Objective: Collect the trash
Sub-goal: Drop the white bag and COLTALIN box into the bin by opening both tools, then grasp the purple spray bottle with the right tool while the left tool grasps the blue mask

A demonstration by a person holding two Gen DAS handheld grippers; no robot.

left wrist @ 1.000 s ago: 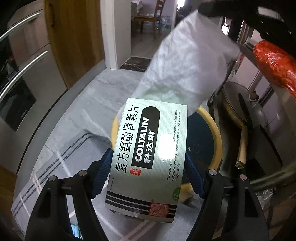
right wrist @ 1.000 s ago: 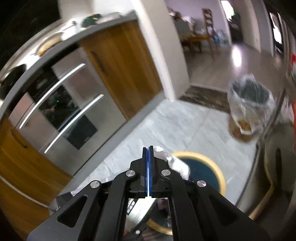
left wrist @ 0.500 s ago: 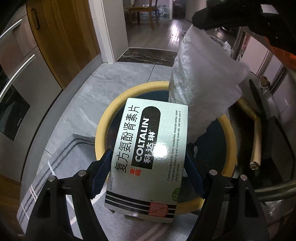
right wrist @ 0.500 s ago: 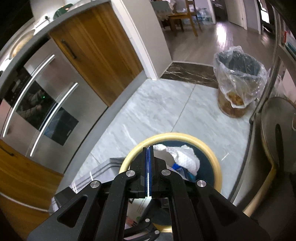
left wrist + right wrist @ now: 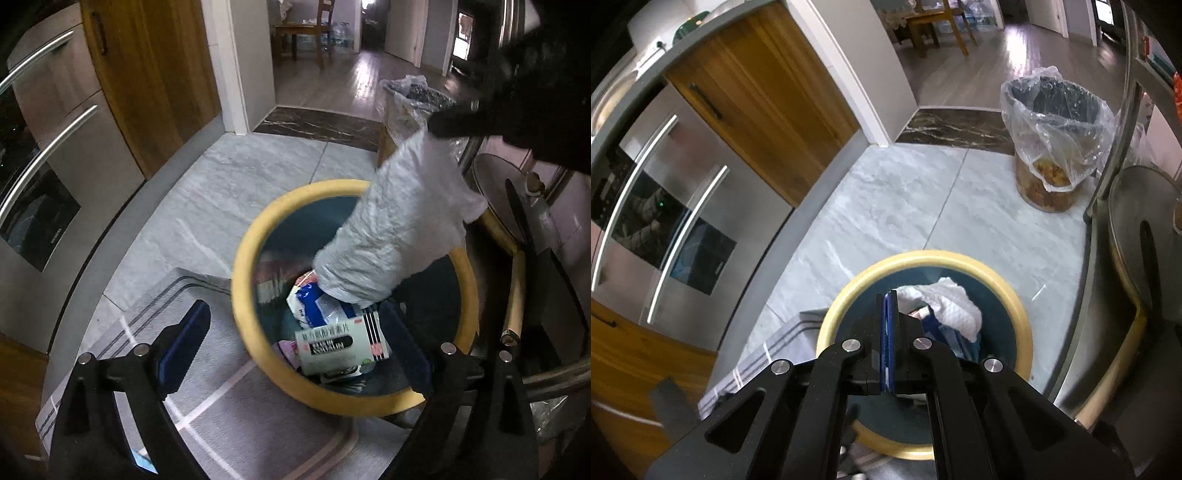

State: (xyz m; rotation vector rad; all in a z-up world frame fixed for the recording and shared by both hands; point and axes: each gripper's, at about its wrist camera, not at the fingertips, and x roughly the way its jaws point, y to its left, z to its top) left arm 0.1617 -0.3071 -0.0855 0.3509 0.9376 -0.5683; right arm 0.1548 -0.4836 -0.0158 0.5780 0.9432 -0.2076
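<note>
The floor is made of big pale grey stone tiles [image 5: 908,199]. A grey rug with thin stripes [image 5: 236,417] lies flat on it. On one side stands a tall shiny silver fridge with long silver handles [image 5: 676,206]. Right next to it is a brown wooden cupboard door with a dark handle [image 5: 753,96]. A dark marble strip [image 5: 956,127] crosses the doorway. Past it the floor is shiny wood, and a wooden chair [image 5: 314,33] stands far back there. On the other side, a round grey pan lid with a black handle [image 5: 1145,243] leans on a metal rack.
</note>
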